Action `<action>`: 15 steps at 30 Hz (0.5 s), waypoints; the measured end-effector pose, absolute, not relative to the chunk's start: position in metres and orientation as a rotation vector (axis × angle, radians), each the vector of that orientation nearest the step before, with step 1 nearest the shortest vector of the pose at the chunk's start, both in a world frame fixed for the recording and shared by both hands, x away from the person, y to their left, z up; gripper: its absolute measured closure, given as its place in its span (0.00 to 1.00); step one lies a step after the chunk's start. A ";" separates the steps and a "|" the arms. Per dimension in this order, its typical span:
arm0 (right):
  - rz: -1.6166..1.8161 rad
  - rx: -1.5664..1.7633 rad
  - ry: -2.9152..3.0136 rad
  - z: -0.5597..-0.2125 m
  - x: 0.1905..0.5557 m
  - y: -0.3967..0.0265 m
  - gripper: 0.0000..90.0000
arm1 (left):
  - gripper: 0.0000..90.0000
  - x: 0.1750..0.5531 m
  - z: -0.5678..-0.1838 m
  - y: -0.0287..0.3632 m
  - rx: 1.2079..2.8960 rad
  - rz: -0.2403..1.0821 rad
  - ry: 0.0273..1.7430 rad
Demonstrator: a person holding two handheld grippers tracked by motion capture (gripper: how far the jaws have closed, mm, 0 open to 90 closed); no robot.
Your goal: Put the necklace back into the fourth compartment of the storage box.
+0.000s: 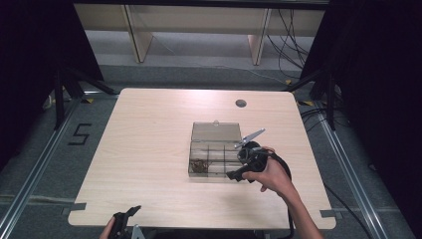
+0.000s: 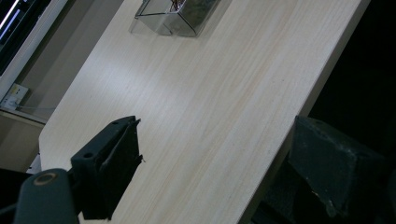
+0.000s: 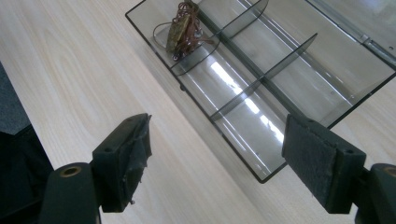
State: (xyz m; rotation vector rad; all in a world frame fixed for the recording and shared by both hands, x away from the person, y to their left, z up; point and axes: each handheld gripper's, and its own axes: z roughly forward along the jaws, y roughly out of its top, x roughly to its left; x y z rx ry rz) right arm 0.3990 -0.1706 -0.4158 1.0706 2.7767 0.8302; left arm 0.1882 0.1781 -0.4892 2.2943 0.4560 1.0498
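My right claw (image 3: 215, 158) hangs with jaws wide apart and nothing between them, at the right end of the clear divided box (image 1: 215, 158) mid-bench. The box's long axis runs across my claw. The tangle (image 3: 182, 29), wire I think, lies in its far corner compartment. My left claw (image 2: 210, 172), also apart, idles at the near bench edge.

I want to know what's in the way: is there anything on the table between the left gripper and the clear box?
No, just bare table. The left gripper view shows plain wood from the left gripper up to the clear box.
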 end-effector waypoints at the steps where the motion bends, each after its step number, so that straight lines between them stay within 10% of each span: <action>1: 0.827 1.065 2.781 -0.416 0.398 -0.171 0.28 | 0.17 0.188 -0.489 0.178 2.293 1.050 0.453; 15: 0.839 1.061 2.762 -0.422 0.381 -0.175 0.28 | 0.17 0.189 -0.489 0.178 2.287 1.050 0.461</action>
